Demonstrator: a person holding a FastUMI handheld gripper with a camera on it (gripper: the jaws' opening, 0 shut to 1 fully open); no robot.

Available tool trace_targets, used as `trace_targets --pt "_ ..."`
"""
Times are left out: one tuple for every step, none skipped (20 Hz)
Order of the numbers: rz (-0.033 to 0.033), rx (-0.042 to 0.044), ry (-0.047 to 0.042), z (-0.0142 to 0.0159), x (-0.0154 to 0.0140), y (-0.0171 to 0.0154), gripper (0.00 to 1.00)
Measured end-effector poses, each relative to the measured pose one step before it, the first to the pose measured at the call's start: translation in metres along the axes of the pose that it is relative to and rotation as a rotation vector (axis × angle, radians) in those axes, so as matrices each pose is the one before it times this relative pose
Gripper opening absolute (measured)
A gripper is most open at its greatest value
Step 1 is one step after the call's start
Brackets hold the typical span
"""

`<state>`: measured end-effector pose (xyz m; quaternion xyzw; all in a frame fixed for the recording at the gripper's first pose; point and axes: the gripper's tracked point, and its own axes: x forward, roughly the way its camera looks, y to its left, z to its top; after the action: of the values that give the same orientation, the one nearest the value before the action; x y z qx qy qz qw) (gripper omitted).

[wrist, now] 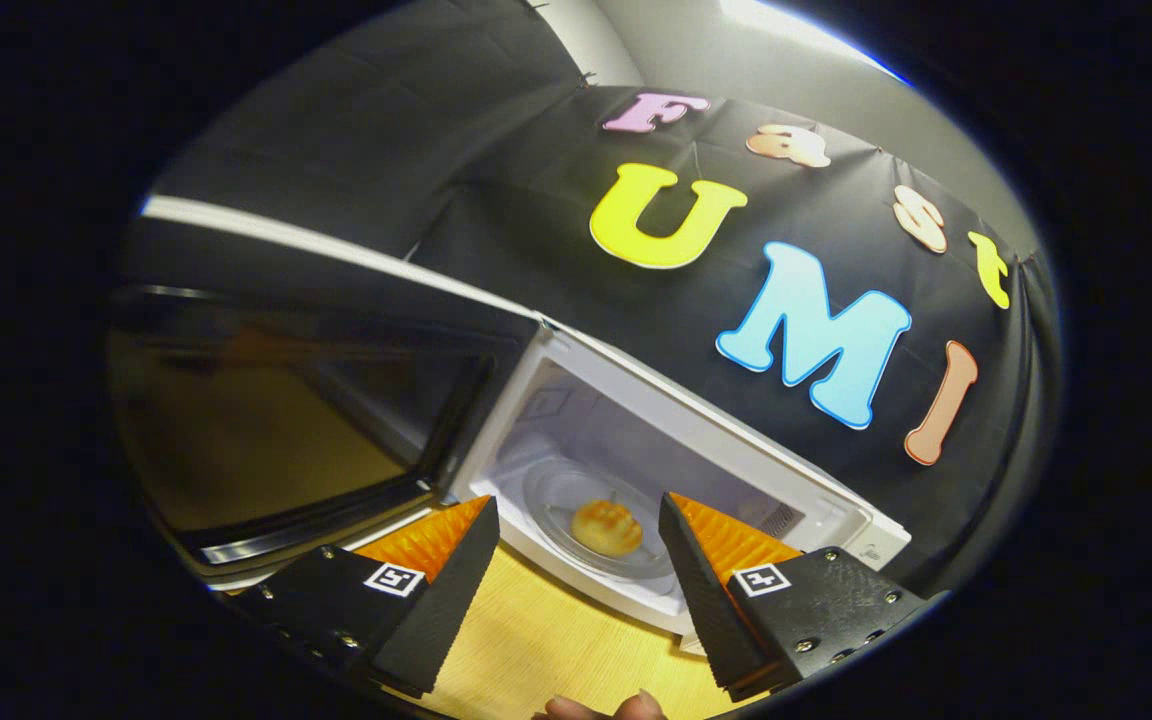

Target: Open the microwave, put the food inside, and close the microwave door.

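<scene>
A recording booth staged as a kitchen corner: black cloth wall (496, 180) (pinned up in folds) behind a white microwave (696, 440) on a wooden tabletop (556, 640).

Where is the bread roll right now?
In the gripper view, the bread roll lies on the glass turntable inside the open microwave, beyond the open gripper.

microwave door (286, 420): glossy dark glass | turntable plate (576, 500): clear glass | table (556, 640): smooth light wood
</scene>
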<state>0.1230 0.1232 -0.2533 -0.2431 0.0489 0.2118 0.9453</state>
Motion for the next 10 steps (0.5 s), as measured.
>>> trace_targets --pt "0.00546 0.01258 -0.01387 0.00723 -0.02418 0.00168 0.97" --pt "0.02082 0.01595 -0.01252 0.00546 -0.02138 0.00503 0.97" --pt "0.01845 0.02232 -0.01629 0.00498 -0.02143 0.00902 0.97" --pt "0.01214 0.01962 -0.02001 0.00663 -0.01707 0.0039 0.96" --pt "0.02257 0.01842 -0.02189 0.00916 -0.01662 0.00657 0.97" --pt "0.02004 0.01452 -0.01806 0.00834 -0.01426 0.00762 0.96" --pt "0.0177 0.01284 -0.0179 0.00725 -0.01337 0.00665 0.96" --pt "0.01796 0.01891 -0.01535 0.00739 -0.0113 0.00698 0.97" --pt "0.0231 0.02663 -0.01375 0.00374 -0.00962 0.01056 0.96" --pt "0.02876 0.03516 -0.01305 0.00515 -0.0083 0.0111 0.96"
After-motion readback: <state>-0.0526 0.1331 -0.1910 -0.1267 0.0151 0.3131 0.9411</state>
